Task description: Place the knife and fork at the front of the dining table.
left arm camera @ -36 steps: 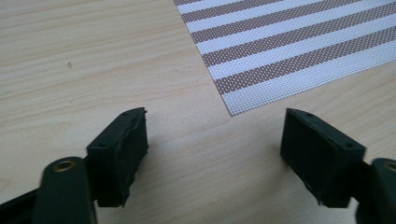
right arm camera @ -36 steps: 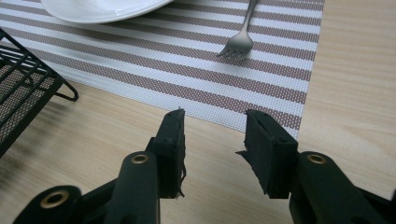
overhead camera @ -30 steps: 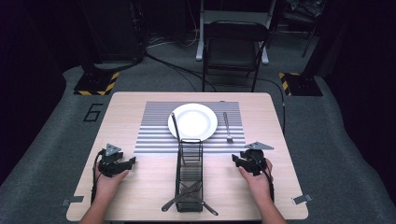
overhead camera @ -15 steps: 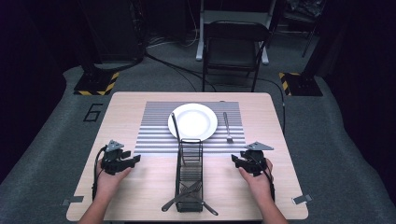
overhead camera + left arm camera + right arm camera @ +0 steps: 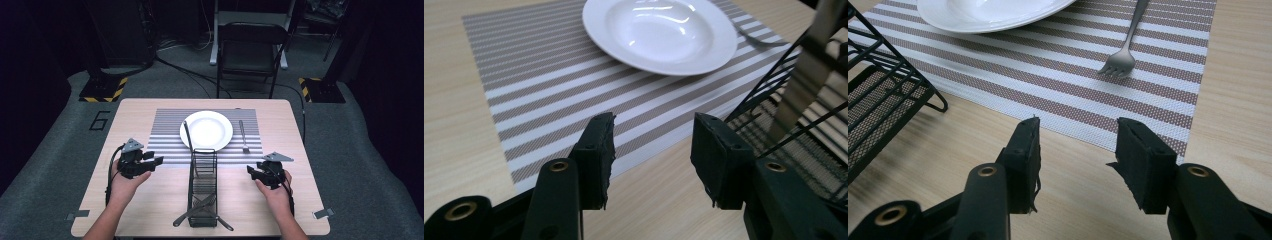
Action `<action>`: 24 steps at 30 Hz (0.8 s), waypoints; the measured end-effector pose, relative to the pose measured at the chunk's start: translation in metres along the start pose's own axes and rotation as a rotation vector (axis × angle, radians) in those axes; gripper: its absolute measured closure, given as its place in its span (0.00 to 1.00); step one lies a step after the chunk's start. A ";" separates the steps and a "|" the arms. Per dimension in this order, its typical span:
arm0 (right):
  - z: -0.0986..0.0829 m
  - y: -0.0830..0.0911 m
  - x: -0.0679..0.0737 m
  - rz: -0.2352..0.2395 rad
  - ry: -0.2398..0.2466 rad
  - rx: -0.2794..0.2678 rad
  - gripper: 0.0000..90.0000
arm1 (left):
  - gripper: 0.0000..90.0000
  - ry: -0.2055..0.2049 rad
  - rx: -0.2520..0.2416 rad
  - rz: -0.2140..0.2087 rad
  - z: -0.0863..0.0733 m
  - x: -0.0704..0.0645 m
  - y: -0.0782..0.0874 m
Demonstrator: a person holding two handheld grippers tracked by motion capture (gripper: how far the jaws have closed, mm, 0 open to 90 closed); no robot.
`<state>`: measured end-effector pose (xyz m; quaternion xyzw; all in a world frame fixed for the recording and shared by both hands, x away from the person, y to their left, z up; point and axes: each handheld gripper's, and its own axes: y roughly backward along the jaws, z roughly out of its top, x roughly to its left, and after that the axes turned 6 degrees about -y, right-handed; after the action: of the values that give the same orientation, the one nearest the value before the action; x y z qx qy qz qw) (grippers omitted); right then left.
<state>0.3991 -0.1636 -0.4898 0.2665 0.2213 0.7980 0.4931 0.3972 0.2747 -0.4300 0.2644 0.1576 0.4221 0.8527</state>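
Left tool (image 5: 159, 161) jaws apart, empty, has shifted slightly toward the black wire cutlery rack (image 5: 202, 187) at desk centre, near the striped placemat (image 5: 165, 135); white round plate (image 5: 206, 130) unmoved. Right tool (image 5: 251, 171) jaws apart, empty, unchanged, short of the metal fork (image 5: 243, 136).

I see a dark recording studio or lab: my light wooden table (image 5: 150, 210) stands on grey carpet, with a black folding metal chair (image 5: 252, 52) behind it, yellow-black hazard-striped stand bases (image 5: 102, 90) flanking that chair, and cables trailing nearby.
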 end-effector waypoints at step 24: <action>0.000 0.003 0.000 -0.006 -0.002 -0.015 0.59 | 0.63 -0.103 -0.017 -0.108 0.049 -0.045 -0.006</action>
<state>0.3971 -0.1651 -0.4874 0.2632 0.2157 0.7978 0.4977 0.3980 0.2198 -0.3913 0.2696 0.1242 0.3624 0.8835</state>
